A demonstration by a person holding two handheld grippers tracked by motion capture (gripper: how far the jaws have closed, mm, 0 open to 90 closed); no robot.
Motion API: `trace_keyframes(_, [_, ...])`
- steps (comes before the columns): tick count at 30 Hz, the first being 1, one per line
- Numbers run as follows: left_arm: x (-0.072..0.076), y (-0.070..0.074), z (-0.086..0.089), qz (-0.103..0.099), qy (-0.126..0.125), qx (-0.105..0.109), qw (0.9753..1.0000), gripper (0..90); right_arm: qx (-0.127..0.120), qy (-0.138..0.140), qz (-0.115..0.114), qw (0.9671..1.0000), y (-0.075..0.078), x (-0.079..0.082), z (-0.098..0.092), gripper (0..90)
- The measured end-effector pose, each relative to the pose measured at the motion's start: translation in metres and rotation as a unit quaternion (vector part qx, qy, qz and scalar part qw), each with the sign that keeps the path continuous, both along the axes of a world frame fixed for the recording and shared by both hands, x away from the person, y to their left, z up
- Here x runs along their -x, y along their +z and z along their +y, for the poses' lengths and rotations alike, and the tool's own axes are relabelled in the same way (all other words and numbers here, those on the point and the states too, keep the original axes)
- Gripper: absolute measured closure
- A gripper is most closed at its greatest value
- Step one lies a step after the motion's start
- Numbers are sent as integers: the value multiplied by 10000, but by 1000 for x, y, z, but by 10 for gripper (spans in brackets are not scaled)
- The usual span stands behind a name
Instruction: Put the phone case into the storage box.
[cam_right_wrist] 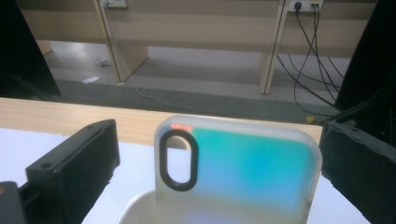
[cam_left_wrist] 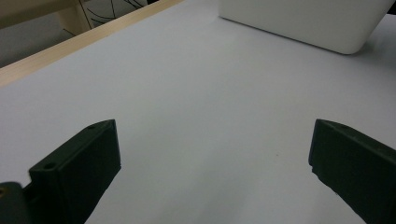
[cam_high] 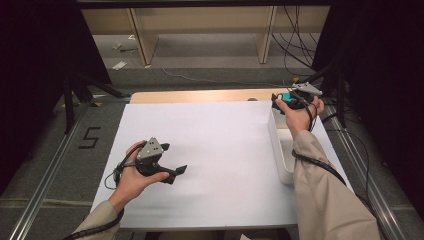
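the right gripper point(cam_high: 286, 101) is held over the far end of a white bin point(cam_high: 280, 150) at the right edge of the table. in the right gripper view its black jaws are seen spread wide, with a phone case point(cam_right_wrist: 243, 170) standing upright between them; the right-hand jaw lies right at the case's edge, while a gap is left at the left-hand jaw, so whether the case is actually gripped cannot be told. the case is translucent with a teal-to-white tint, a black oval camera cutout is seen near its upper left corner, and its lower part is sunk inside the bin's rounded rim point(cam_right_wrist: 135, 205). in the high view a teal patch is seen at the gripper's jaws, above the bin's far end.

the left gripper point(cam_high: 172, 160) is held low over the white table surface point(cam_high: 220, 150), well apart from the bin, its jaws spread wide with nothing between them. in the left gripper view bare white board point(cam_left_wrist: 205, 107) is seen between the jaws, with the bin's side wall point(cam_left_wrist: 299, 23) farther off. a wooden table edge point(cam_high: 200, 96) is seen beyond the white board.
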State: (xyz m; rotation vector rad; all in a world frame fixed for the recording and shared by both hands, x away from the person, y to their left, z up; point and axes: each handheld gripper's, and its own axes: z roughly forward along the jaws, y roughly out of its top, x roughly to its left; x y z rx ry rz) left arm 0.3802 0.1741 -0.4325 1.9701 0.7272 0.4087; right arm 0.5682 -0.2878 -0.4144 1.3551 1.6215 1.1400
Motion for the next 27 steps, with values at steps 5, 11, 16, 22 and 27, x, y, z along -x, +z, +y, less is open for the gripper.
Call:
trace_keyframes(5, [0, 0, 0, -7, -4, -2, 10000, 15, -64, -41, -98, 9999, 5, 3, -1, 12])
trace_keyframes(11, [0, 1, 0, -9, -2, -3, 10000, 15, 59, 23, -156, 9999, 11, 8, 2, 12])
trace_keyframes(16, [0, 1, 0, -5, 1, 8, 10000, 15, 67, 83, -200, 9997, 16, 13, 6, 12])
trace_keyframes(22, [0, 1, 0, -5, 13, 16, 10000, 15, 103, 177, -268, 9994, 20, 19, 10, 13])
trace_keyframes(27, [0, 2, 0, 0, 23, 22, 10000, 16, 145, 316, -318, 9989, 25, 26, 16, 14])
